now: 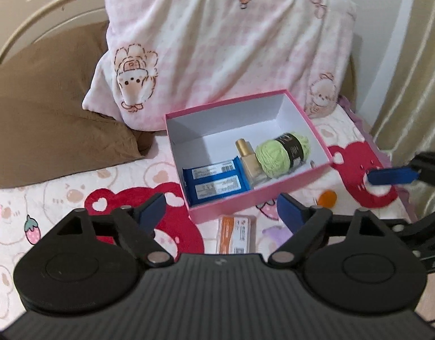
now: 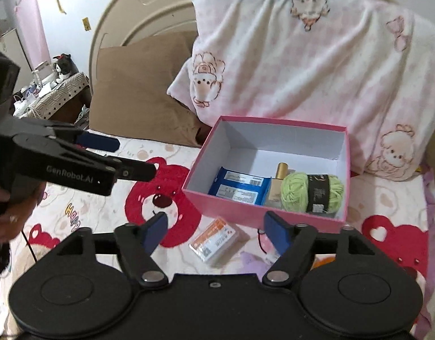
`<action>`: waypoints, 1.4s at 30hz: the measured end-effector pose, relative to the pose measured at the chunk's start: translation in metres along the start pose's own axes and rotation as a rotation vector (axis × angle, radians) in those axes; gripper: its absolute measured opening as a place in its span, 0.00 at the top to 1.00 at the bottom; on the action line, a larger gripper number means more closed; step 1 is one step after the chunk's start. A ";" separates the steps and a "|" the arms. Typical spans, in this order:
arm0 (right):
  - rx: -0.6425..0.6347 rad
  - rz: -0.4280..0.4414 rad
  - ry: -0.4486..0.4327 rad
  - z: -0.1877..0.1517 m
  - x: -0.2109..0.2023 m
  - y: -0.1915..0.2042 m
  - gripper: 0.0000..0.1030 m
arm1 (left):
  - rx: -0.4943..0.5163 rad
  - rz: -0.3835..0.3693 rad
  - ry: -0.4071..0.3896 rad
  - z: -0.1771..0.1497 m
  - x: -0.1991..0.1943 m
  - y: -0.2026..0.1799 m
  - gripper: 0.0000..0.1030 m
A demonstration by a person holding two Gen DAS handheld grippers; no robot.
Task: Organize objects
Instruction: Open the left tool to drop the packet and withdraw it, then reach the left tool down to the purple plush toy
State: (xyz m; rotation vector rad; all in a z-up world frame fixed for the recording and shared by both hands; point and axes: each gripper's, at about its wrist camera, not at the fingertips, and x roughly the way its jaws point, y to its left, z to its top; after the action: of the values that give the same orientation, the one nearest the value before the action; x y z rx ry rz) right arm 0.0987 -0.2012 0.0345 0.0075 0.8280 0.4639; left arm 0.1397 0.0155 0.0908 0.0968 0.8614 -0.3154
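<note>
Left hand-held gripper (image 1: 218,212): jaws spread wide, nothing between the blue pads, held above the bed. Right hand-held gripper (image 2: 216,228): likewise spread wide and empty.

Orange-and-white packet (image 2: 216,240): lies flat on the bedspread (image 2: 104,212), just in front of the near wall of the box, outside it, showing between the pads of both hand-held grippers. Small orange item (image 1: 327,198): on the bedspread to the right of the packet, too blurred to name.

Pink box (image 1: 231,204): lidless, white inside, near the pink-and-white pillow (image 1: 217,42). Contents, all against the near wall: blue wipes pack (image 1: 214,184) at left, foundation bottle with gold cap (image 1: 250,161) in the middle, green yarn ball (image 1: 282,153) at right. Far half of the box floor is bare.

Brown pillow (image 1: 47,113): far left.

Step in hand, by judgement: between items, three packed and both hand-held grippers free. Next move likely calls for lowering one hand-held gripper over the packet, closing across its narrow sides, and lifting it over the near wall into the bare far half.
</note>
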 end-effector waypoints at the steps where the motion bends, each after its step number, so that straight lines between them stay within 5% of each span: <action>1: -0.009 -0.001 -0.007 -0.007 -0.007 0.002 0.19 | 0.012 -0.001 -0.001 -0.005 -0.004 -0.003 0.15; 13: -0.046 -0.047 -0.010 -0.082 -0.032 -0.001 0.15 | 0.106 -0.151 0.037 -0.059 0.000 -0.052 0.08; 26: 0.116 -0.046 0.039 -0.139 0.041 -0.040 0.15 | 0.056 -0.241 0.164 -0.098 0.110 -0.072 0.09; 35: 0.043 -0.105 0.176 -0.142 0.115 -0.035 0.15 | -0.016 -0.261 0.128 -0.116 0.176 -0.075 0.11; 37: 0.022 -0.135 0.187 -0.142 0.131 -0.033 0.15 | -0.051 -0.272 0.128 -0.121 0.186 -0.072 0.13; 40: 0.052 -0.144 0.176 -0.148 0.142 -0.035 0.16 | -0.106 -0.304 0.115 -0.130 0.197 -0.067 0.39; 42: 0.056 -0.142 0.190 -0.154 0.147 -0.036 0.16 | -0.140 -0.331 0.120 -0.134 0.204 -0.063 0.45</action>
State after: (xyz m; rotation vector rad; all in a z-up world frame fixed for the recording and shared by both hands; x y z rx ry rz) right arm 0.0891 -0.2011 -0.1810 -0.0440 1.0203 0.3105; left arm 0.1463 -0.0643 -0.1483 -0.1612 1.0166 -0.5620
